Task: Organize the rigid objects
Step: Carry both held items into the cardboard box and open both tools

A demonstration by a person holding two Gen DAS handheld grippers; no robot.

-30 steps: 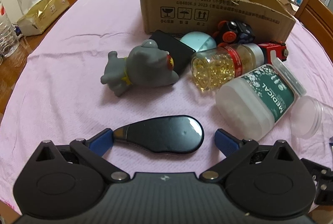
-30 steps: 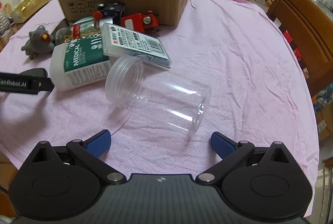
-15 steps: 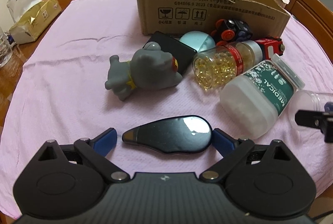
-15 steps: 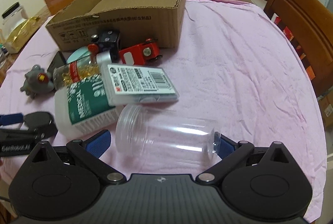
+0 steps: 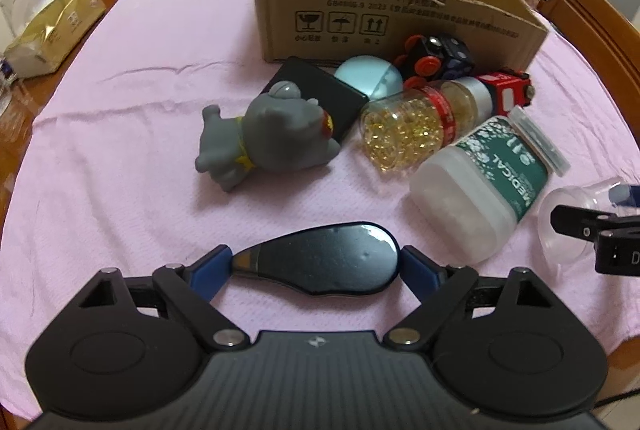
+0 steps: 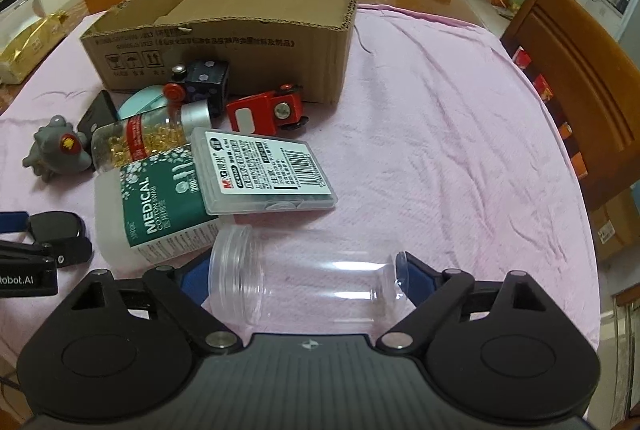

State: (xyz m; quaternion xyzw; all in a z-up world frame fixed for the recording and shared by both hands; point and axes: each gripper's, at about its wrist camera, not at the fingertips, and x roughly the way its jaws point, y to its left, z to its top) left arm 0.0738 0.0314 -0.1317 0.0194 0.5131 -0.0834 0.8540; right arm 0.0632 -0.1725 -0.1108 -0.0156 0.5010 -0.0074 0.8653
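Grasping two items at once, both lying on the pink cloth [image 5: 132, 78] short of the empty box [image 5: 400, 18].

Left gripper [image 5: 316, 262] has its jaws closed end to end on the glossy black teardrop case [image 5: 320, 256]; right gripper [image 6: 304, 282] pinches the clear jar [image 6: 316, 286] lengthwise, mouth to base. Both surfaces are slick and curved, so squeeze gently, lift level, and clear the swab bottle [image 6: 160, 206] beside them.
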